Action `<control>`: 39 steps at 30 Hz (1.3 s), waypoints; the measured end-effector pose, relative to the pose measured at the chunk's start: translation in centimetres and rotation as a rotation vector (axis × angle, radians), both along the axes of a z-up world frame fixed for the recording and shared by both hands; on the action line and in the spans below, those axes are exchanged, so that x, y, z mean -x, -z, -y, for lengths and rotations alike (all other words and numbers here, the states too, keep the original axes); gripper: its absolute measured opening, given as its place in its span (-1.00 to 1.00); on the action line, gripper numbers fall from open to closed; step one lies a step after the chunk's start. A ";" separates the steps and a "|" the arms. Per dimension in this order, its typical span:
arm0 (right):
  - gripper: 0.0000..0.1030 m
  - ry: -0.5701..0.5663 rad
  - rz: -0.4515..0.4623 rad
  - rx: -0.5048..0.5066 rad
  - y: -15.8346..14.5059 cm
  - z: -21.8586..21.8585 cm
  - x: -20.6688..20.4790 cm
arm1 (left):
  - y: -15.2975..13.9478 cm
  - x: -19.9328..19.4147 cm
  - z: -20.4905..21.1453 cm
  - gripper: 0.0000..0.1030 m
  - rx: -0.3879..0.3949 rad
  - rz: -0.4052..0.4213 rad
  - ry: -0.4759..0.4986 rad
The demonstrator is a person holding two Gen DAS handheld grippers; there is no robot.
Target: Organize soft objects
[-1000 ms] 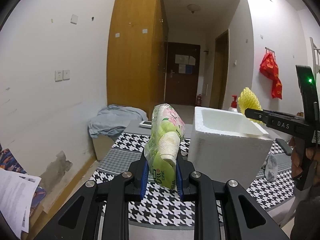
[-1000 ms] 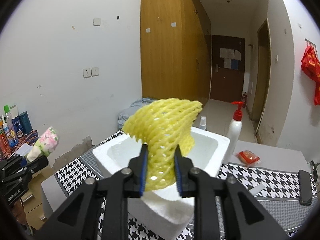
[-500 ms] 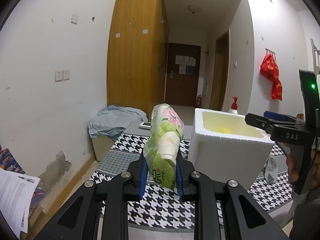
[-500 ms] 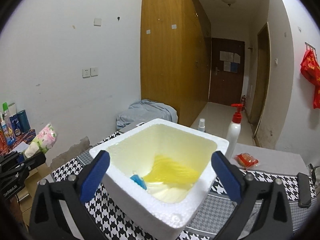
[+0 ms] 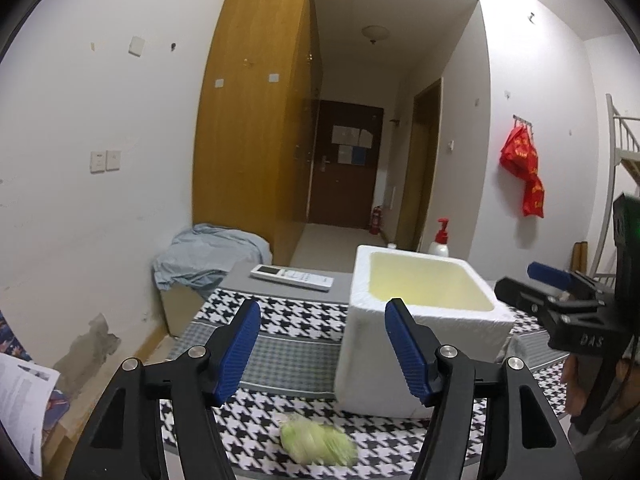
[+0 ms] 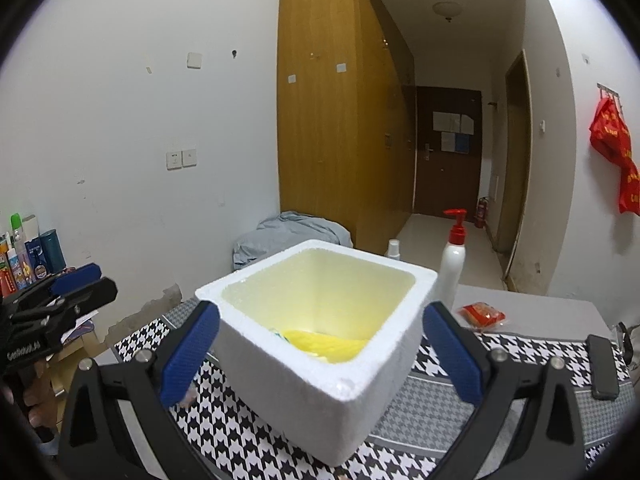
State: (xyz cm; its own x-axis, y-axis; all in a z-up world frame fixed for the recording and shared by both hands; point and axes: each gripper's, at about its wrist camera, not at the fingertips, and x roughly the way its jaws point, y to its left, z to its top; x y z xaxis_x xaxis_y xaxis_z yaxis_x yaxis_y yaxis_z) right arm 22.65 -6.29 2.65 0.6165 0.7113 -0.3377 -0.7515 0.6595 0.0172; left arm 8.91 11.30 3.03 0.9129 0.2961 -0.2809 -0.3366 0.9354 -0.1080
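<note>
My left gripper (image 5: 322,344) has its jaws opening, with nothing between them. Below it, a green tissue pack (image 5: 318,444) shows as a blur on the houndstooth cloth, in front of the white foam box (image 5: 384,364). My right gripper (image 6: 320,354) stands wide open just in front of the foam box (image 6: 320,396), its fingers to either side of the near corner. The yellow foam net (image 6: 324,344) lies at the bottom of the box, with a bit of something blue beside it. The right gripper (image 5: 556,292) also shows at the right edge of the left wrist view.
A white remote (image 5: 292,277) lies behind the box. A pump bottle (image 6: 452,264), a red packet (image 6: 482,314) and a black phone (image 6: 602,366) sit on the table's right. A grey cloth (image 5: 208,256) covers a low stand by the wall. Bottles (image 6: 24,248) stand at far left.
The left gripper has opened and the tissue pack has dropped to the cloth. The right gripper opened earlier and let the yellow net fall into the box, then drew back a little.
</note>
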 end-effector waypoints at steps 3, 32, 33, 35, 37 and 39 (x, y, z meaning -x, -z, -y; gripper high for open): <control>0.99 0.022 0.006 -0.004 0.1 1.0 0.3 | -0.2 -0.6 0.2 0.28 -0.015 -0.001 0.005; 0.99 0.019 -0.018 0.010 4.0 8.0 7.5 | 4.8 1.4 0.7 0.88 0.028 -0.081 0.033; 0.99 0.021 -0.017 0.012 4.0 8.0 7.5 | 5.1 1.4 0.9 0.88 0.031 -0.091 0.029; 0.99 0.027 -0.018 0.014 4.1 8.2 7.4 | 5.6 1.5 1.1 0.88 0.031 -0.110 0.021; 0.99 0.035 -0.018 0.015 4.2 8.4 7.4 | 6.1 1.5 1.3 0.88 0.033 -0.123 -0.001; 0.99 0.038 -0.018 0.012 4.3 8.6 7.4 | 6.4 1.5 1.5 0.88 0.030 -0.134 -0.014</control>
State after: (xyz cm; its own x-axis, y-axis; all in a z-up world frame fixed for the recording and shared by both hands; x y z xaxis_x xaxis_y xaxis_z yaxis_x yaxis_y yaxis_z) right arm 15.20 -14.90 -1.67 0.6363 0.6834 -0.3578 -0.7258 0.6876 0.0225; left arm 7.40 9.78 -3.38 0.8625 0.2981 -0.4089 -0.3629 0.9275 -0.0894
